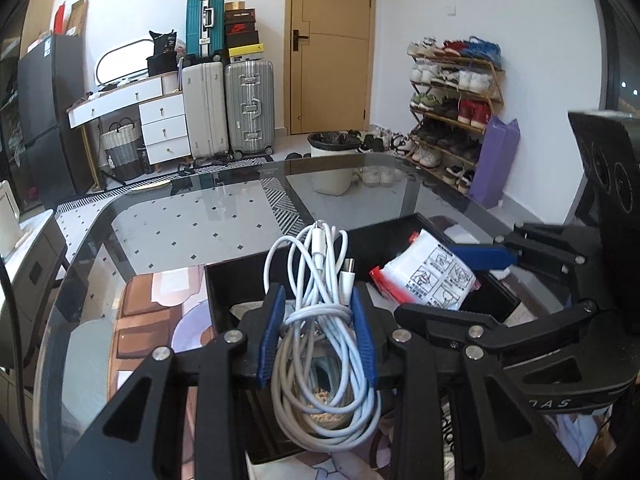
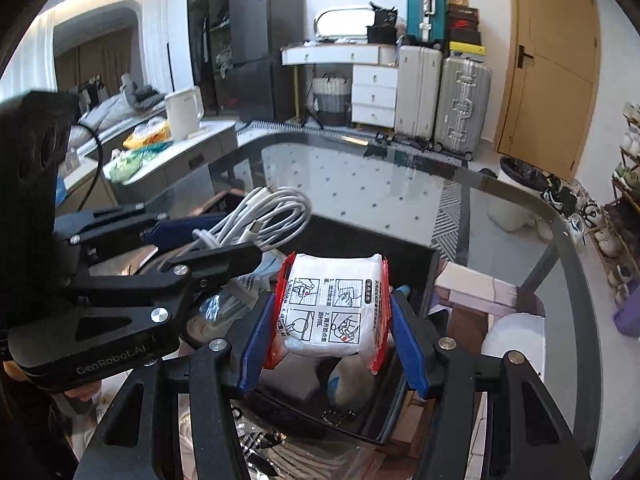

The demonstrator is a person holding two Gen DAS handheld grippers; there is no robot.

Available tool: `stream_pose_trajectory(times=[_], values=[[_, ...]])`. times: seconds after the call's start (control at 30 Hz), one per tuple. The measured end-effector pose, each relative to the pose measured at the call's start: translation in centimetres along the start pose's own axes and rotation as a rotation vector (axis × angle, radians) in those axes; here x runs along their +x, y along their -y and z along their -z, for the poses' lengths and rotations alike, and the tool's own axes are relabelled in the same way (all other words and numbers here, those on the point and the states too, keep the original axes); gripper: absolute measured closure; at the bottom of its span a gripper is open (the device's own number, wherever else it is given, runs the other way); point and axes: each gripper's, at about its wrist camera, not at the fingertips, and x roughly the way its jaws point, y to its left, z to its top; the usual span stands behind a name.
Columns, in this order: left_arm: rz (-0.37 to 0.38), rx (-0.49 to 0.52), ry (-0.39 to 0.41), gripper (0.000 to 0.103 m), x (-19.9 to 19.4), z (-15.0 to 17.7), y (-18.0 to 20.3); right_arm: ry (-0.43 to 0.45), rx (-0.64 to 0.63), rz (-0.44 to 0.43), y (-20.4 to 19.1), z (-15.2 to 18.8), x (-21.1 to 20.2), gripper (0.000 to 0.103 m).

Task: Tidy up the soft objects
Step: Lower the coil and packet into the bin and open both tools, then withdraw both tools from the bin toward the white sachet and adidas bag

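Cable bundle sits clamped in left gripper; right gripper clamps white packet.

I see three suitcases stacked beside a wooden door; a shoe rack stands right; a white kettle sits left.

The coiled cable is white. The packet is white with red edges and black line drawings. The bin is black. Gripper pads are blue on black arms. The far suitcase is teal.
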Motion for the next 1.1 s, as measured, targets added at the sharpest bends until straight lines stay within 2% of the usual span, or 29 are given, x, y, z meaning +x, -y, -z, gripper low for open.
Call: stream_pose_trajectory(times=[0.1, 0.47, 0.57, 0.67, 0.77, 0.8, 0.87, 0.93, 1.0, 1.03, 1.1], values=[[0.02, -0.001, -0.031, 0.07, 0.4, 0.4, -0.1, -0.01, -0.008, 0.005, -0.1, -0.1, -0.1, 0.046], [0.031, 0.062, -0.049, 0.067, 0.1, 0.6, 0.4, -0.026, -0.029, -0.001, -0.4, 0.4, -0.6, 0.045], [0.028, 0.072, -0.06, 0.067, 0.0, 0.6, 0.5, -0.023, -0.03, -0.004, -0.4, 0.4, -0.7, 0.043], [0.031, 0.074, -0.074, 0.063, 0.0, 0.5, 0.6, -0.012, -0.036, -0.015, -0.3, 0.5, -0.9, 0.038], [0.049, 0.051, -0.072, 0.051, -0.6, 0.5, 0.4, 0.027, -0.038, -0.011, -0.1, 0.6, -1.9, 0.031], [0.055, 0.044, -0.065, 0.045, -1.0, 0.4, 0.3, 0.04, -0.03, -0.012, 0.1, 0.7, -2.3, 0.025], [0.073, 0.039, -0.056, 0.04, -1.7, 0.4, 0.3, 0.061, -0.012, -0.007, 0.5, 0.9, -3.2, 0.015], [0.052, 0.033, -0.041, 0.017, -2.9, 0.4, 0.3, 0.072, 0.006, -0.02, 0.8, 1.2, -4.2, 0.01], [0.008, 0.012, -0.015, 0.0, -3.9, 0.5, 0.2, 0.082, 0.033, -0.006, 1.1, 1.7, -5.2, 0.001], [-0.005, -0.005, 0.007, 0.0, -4.6, 0.7, 0.0, 0.087, 0.042, -0.001, 1.1, 1.9, -5.7, 0.001], [0.016, -0.02, 0.015, 0.0, -5.6, 1.1, -0.1, 0.084, 0.059, 0.014, 0.8, 2.6, -6.6, 0.001]])
